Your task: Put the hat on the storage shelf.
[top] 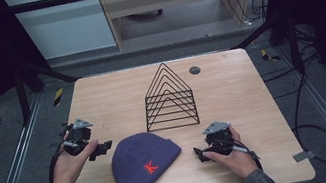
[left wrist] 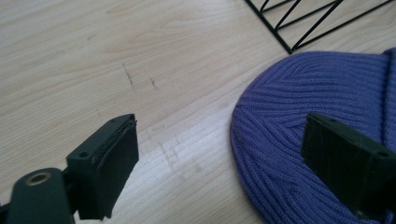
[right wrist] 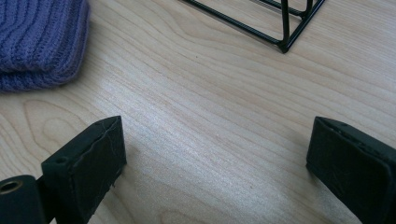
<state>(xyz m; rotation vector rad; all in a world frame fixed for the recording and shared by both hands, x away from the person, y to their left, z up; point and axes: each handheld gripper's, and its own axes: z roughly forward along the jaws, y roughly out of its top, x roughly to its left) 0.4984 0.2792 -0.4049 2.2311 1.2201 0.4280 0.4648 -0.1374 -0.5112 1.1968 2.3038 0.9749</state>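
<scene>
- Purple beanie (top: pixel 146 164): lies flat at the table's (top: pixel 232 94) near centre, red "K" facing up.
- Black wire rack (top: pixel 169 98): stands just beyond the beanie.
- Left gripper (top: pixel 101 149): just left of the beanie, jaws spread, holding nothing.
- Right gripper (top: pixel 200 155): right of the beanie, jaws spread over bare wood.

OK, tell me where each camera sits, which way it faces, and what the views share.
High view: above the person's edge of the table, facing forward and down; both forearms, the left gripper and right gripper show.
Left gripper view: on the left gripper, looking along its open jaws at the beanie crown and the rack corner.
Right gripper view: on the right gripper, looking along its open jaws at bare wood, with the beanie cuff and a rack corner beyond.
Shared: beanie, rack and table appear in all three.
</scene>
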